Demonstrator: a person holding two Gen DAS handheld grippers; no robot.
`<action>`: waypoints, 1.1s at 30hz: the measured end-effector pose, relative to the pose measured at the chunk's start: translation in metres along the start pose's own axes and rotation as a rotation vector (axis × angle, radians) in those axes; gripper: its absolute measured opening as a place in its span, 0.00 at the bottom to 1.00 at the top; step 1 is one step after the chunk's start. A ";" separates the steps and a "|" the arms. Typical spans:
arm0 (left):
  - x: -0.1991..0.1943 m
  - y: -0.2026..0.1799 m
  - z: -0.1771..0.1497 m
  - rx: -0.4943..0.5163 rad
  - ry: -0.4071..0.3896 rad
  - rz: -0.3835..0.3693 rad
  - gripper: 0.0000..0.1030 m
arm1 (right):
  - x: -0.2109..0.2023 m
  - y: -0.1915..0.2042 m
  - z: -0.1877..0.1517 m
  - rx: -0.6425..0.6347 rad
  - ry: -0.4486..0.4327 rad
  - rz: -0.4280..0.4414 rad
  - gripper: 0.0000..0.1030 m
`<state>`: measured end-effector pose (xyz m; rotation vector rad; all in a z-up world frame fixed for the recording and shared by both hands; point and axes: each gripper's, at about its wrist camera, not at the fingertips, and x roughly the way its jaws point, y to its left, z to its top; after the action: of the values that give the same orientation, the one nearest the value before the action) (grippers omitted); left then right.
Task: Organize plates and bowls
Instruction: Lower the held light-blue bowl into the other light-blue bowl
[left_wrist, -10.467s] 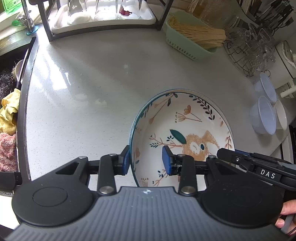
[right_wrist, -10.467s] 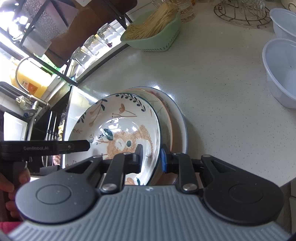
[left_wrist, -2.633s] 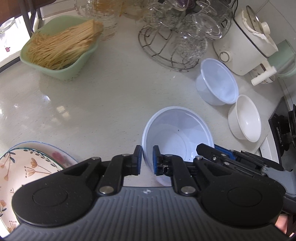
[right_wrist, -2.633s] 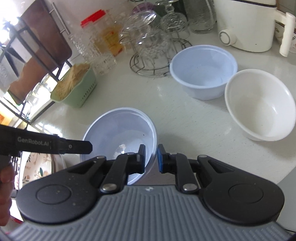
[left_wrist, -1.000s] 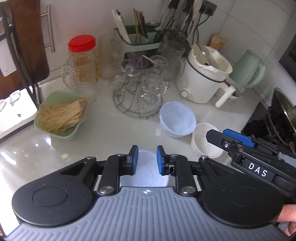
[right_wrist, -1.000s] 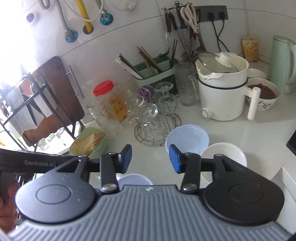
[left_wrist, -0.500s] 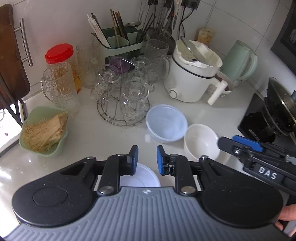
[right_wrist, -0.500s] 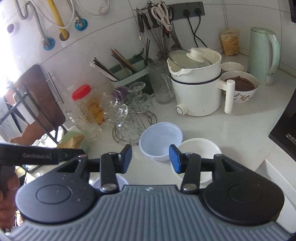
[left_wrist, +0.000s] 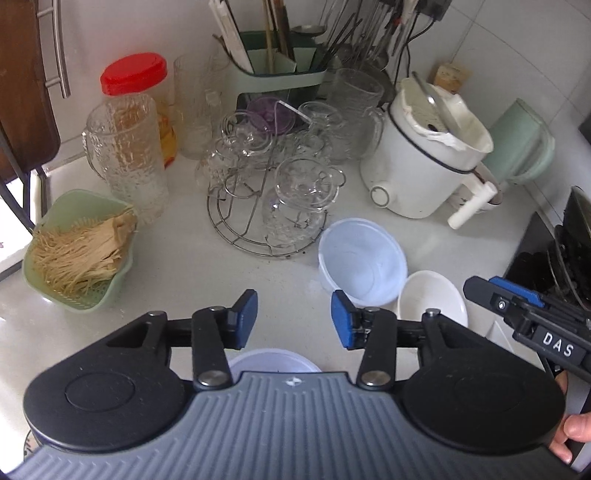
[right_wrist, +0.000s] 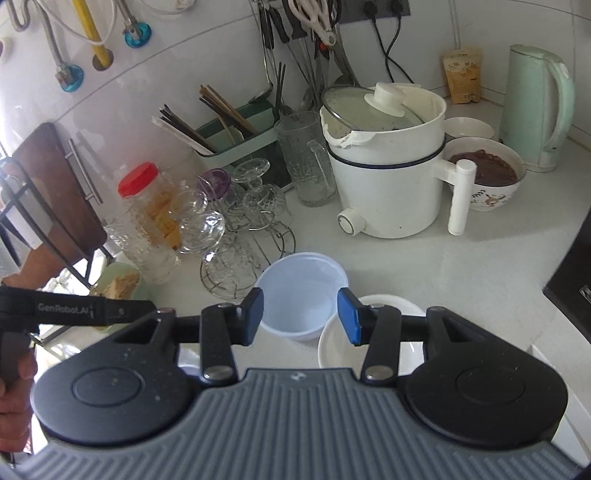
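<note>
- Blue-padded left claw (left_wrist: 294, 317) was opening, empty, above the white worktop (left_wrist: 184, 280).
- Right claw (right_wrist: 300, 319) stood partly open, empty, framing a translucent plastic bowl (right_wrist: 301, 291) at centre frame.

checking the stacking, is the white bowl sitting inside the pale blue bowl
No, the white bowl rests on the counter beside the pale blue bowl, not in it.

White cooker (right_wrist: 388, 177), green kettle (right_wrist: 535, 107)
</note>
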<state>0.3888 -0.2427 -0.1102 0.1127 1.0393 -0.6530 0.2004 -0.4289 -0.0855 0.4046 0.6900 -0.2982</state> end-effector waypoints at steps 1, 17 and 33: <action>0.006 0.001 0.000 -0.006 0.008 0.001 0.49 | 0.006 -0.001 0.001 -0.007 0.007 -0.003 0.46; 0.109 -0.001 0.005 -0.151 0.104 -0.119 0.49 | 0.116 -0.041 0.018 0.014 0.114 0.012 0.41; 0.153 -0.013 0.011 -0.144 0.120 -0.115 0.14 | 0.160 -0.053 0.011 0.042 0.199 0.059 0.11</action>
<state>0.4418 -0.3259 -0.2285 -0.0346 1.2122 -0.6795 0.3024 -0.5020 -0.1980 0.4983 0.8660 -0.2189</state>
